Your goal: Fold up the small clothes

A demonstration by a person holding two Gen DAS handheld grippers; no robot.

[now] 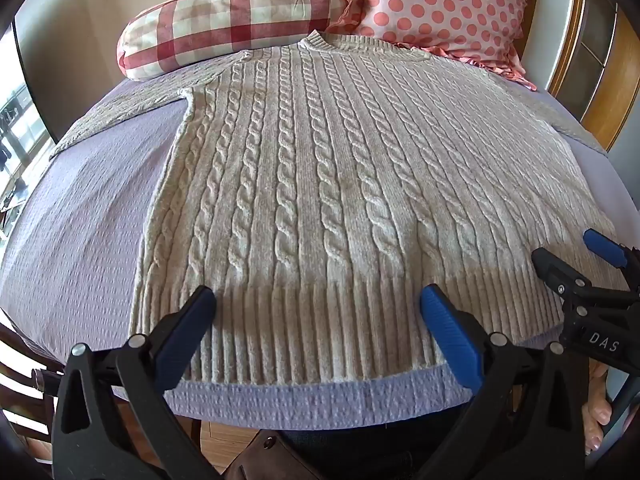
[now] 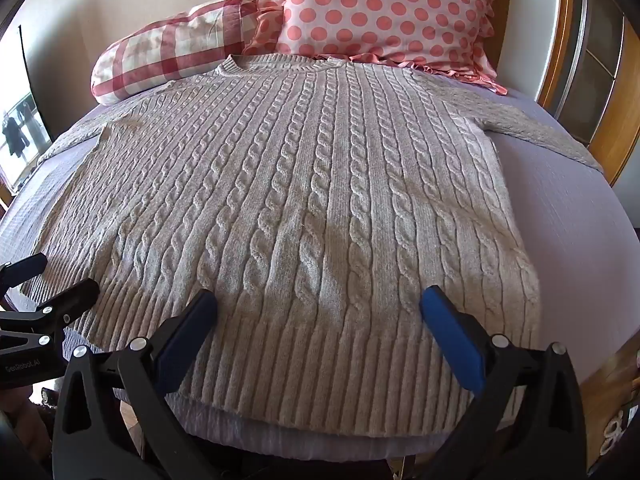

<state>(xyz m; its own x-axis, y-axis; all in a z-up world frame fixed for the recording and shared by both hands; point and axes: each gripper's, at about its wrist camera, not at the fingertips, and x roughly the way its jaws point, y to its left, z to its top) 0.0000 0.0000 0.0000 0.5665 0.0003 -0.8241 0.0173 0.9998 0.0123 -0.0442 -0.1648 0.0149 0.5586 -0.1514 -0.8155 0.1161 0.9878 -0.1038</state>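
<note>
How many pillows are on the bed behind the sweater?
2. The red-and-cream checked pillow lies beyond the sweater's left shoulder. The pink polka-dot pillow stands beside it on the right, near the collar. Others may be hidden outside the frame.

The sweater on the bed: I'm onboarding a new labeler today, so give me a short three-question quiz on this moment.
1. True or false: the sweater is already folded in half.
2. Multiple choice: what lies nearest the sweater's collar? A) a checked pillow and a polka-dot pillow B) a laundry basket C) a stack of towels
3. Fill in: both the left claw and the right claw hover, open, over the sweater's ribbed ____.

Key
1. False: it lies flat, sleeves spread out on the lilac bedspread.
2. A
3. hem
</note>
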